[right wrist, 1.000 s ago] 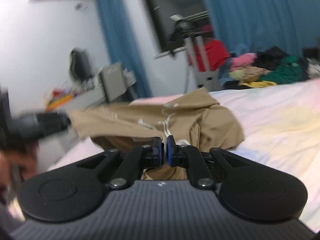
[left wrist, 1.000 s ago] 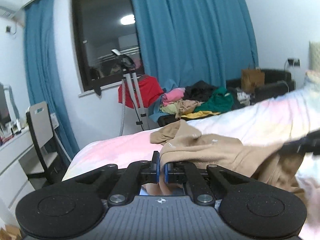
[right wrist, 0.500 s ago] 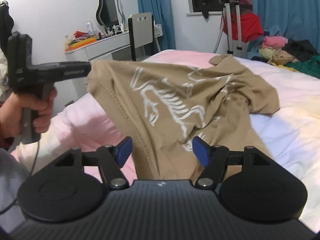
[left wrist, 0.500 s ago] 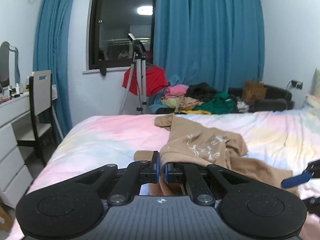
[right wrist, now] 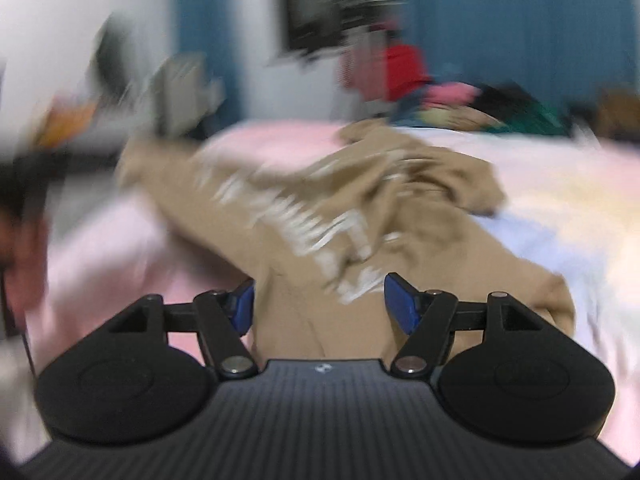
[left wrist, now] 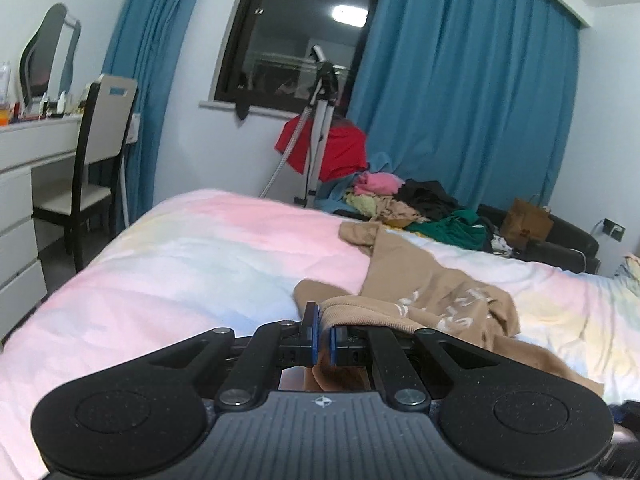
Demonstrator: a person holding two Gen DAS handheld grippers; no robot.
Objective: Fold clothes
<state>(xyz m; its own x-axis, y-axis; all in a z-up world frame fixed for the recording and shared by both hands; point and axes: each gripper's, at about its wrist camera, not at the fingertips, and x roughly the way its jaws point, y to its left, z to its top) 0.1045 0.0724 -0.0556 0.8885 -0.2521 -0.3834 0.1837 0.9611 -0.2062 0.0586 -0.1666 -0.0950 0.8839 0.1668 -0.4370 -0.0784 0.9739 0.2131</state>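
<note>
Tan sweatshirt (left wrist: pixel 432 300) pinched at its edge by left gripper (left wrist: pixel 323 334); right gripper (right wrist: pixel 319 304) spread, empty. Best kept taut, lowered flat onto bed (left wrist: pixel 180 264), centre frame.

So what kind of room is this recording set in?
A bedroom, most likely: a bed with pastel bedding, a dressing table with a mirror by the wall, and a pile of clothes under the blue curtains.

At upper left we see a mirror (left wrist: pixel 44 52) above a white dresser (left wrist: pixel 24 184), a chair (left wrist: pixel 96 152) beside it. Centre: dark window (left wrist: pixel 296 40), tripod (left wrist: pixel 316 128), blue curtains (left wrist: pixel 472 92). A paper bag (left wrist: pixel 526 224) sits at right.
</note>
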